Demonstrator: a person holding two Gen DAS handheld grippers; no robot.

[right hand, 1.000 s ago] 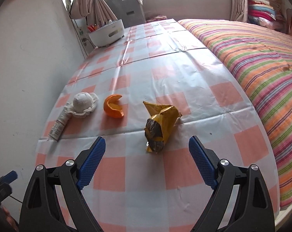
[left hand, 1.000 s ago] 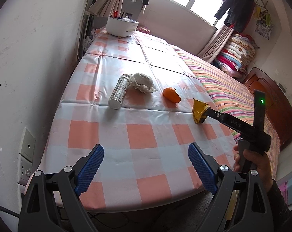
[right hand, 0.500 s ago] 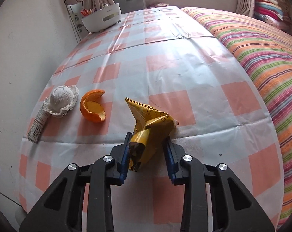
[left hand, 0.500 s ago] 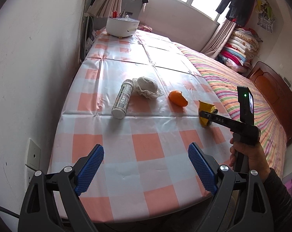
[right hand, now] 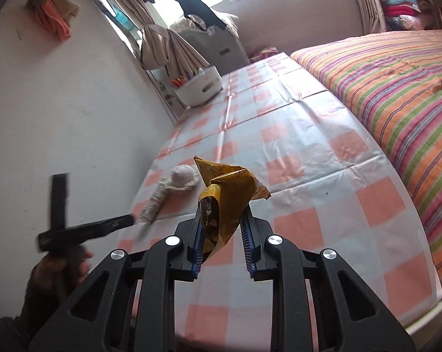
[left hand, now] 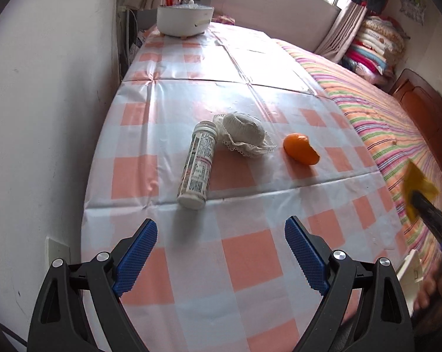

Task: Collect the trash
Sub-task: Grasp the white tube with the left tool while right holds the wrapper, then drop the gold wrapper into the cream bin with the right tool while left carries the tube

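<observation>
Right gripper (right hand: 222, 228): jaws drawn together and clamped on the crumpled yellow wrapper (right hand: 228, 196). The blue pads press on the wrapper's lower part from both sides; its upper folds stand up above the fingers. The wrapper is clear of the checked surface (right hand: 309, 158), carried above it. The jaws have just been closing, with the wrapper between them. In the left wrist view the same wrapper (left hand: 417, 184) appears blurred at the far right edge, at the tip of the dark right gripper, off past the surface's edge and in front of the striped bed (left hand: 382, 117).

Left gripper (left hand: 221, 243): jaws wide apart, nothing between them and nothing touched. It hangs over the near part of the surface, pointing down toward the plastic bottle (left hand: 199, 165). In the right wrist view the left gripper (right hand: 127, 220) is blurred at lower left, held in a person's hand (right hand: 59, 270); whether its tip touches the bottle there cannot be told.

Items lying on the surface: the bottle on its side, cap end toward the camera; a white lace-edged cloth ball (left hand: 246, 133) touching the bottle's far end; an orange peel (left hand: 301, 149) near the cloth ball, apart from it. A white container (left hand: 184, 20) stands at the far end of the surface, by the wall.
</observation>
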